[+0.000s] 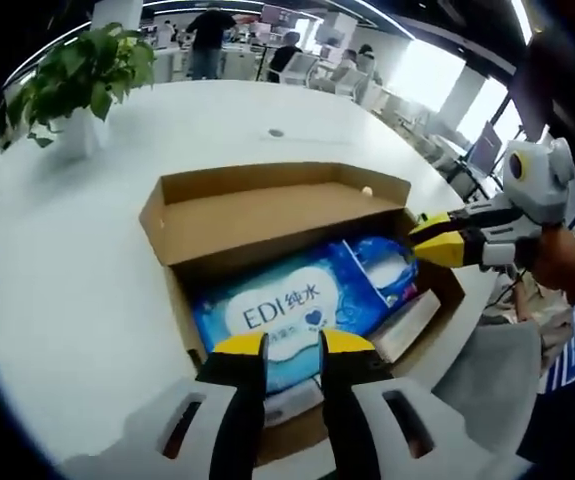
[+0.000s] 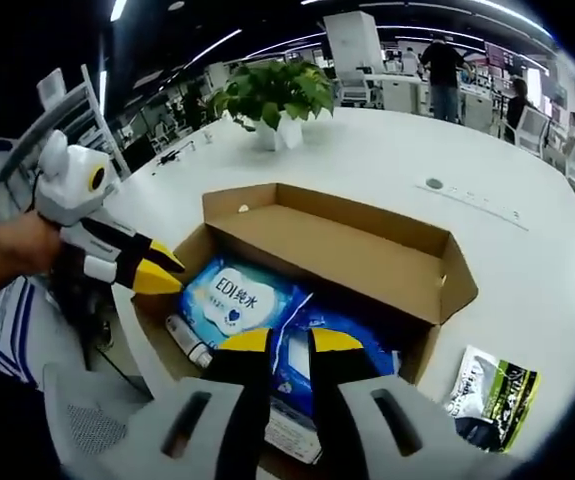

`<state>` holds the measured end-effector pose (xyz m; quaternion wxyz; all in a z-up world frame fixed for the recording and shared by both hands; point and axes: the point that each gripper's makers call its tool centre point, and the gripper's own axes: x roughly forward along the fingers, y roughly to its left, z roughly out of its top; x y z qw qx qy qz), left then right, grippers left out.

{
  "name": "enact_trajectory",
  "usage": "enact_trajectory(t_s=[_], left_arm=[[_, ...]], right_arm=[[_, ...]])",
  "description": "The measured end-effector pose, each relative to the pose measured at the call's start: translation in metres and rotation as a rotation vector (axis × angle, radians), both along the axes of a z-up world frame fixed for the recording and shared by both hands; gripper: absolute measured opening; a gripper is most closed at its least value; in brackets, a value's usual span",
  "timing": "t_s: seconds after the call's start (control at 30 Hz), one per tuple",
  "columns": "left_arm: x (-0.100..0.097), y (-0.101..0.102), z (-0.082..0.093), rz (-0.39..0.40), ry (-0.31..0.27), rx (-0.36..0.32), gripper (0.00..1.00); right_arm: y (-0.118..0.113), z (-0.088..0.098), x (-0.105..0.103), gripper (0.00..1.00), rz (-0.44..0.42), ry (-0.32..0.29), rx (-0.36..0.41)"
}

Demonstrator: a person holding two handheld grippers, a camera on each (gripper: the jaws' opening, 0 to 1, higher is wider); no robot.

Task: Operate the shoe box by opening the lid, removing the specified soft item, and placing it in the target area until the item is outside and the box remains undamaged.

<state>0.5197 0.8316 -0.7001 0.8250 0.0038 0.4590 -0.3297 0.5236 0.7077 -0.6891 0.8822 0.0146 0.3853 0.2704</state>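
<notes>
With the lid folded back near the tabletop edge, both claws, left and right, hover nearly closed and empty above the exposed wipes pack for extraction from the shoe box.

Both grippers nearly closed, empty.

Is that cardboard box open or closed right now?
Open. The box's lid is folded back, so the blue wipes pack inside shows. The wipes are not out yet.
</notes>
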Motion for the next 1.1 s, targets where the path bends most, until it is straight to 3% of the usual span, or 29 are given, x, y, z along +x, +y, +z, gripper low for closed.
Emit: enact_trajectory(t_s=[0.3, 0.7, 1.1], left_arm=[[0.001, 0.002, -0.013, -0.01, 0.023, 0.005, 0.18], [0.004, 0.002, -0.022, -0.013, 0.04, 0.007, 0.18], [0.002, 0.002, -0.025, -0.011, 0.048, 0.007, 0.18]], right_arm=[[0.018, -0.019, 0.005, 0.12, 0.029, 0.034, 0.003], [0.024, -0.05, 0.01, 0.11, 0.044, 0.095, -0.016], [0.031, -0.062, 0.013, 0.06, 0.058, 0.115, -0.014]])
